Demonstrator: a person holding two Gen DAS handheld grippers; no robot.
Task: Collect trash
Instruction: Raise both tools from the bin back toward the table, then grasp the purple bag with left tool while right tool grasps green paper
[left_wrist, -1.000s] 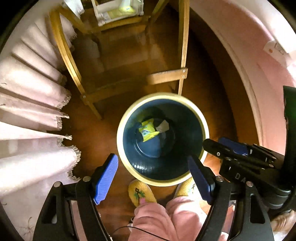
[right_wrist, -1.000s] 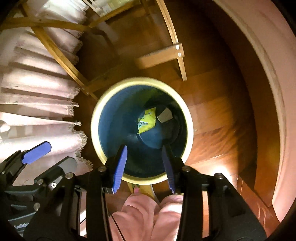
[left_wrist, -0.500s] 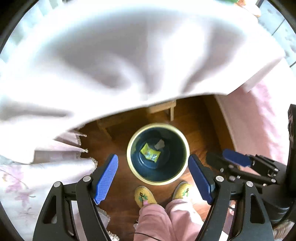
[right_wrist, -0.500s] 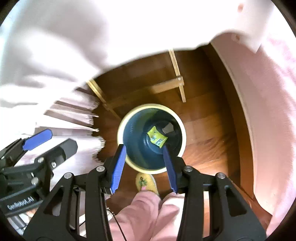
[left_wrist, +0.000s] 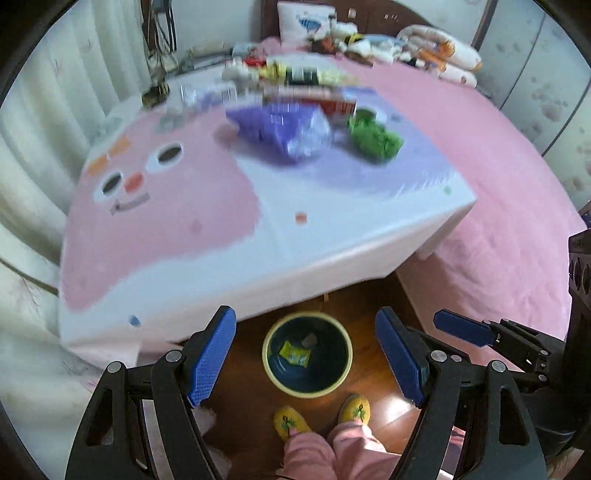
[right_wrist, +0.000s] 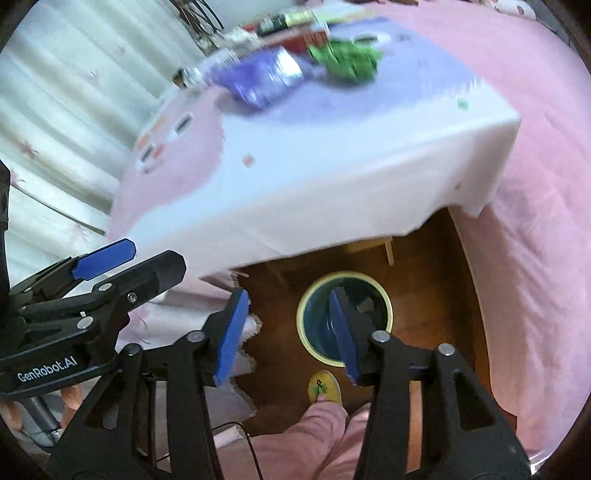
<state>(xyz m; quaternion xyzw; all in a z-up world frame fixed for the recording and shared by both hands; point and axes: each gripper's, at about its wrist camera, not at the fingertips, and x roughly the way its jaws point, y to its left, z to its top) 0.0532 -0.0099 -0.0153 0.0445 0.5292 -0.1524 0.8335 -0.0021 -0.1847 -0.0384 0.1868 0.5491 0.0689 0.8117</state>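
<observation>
Two blue-padded grippers hang empty above the round cream-rimmed dark bin (left_wrist: 341, 373): left gripper (left_wrist: 306, 358) spread wide, right gripper (right_wrist: 289, 330) opening.

Dark-blue bin (left_wrist: 341, 373), yellow wrapper (left_wrist: 293, 353), possibly purple bag (left_wrist: 284, 129)

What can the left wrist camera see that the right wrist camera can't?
Only the left wrist view shows the yellow wrapper lying in the bin, both yellow slippers, and the pillows beyond the table.

Only the right wrist view shows the left gripper's printed label and fingertips of the hand holding it.

Both show the bin, the purple bag, the green bag, the tablecloth, and empty gripper fingers.
</observation>
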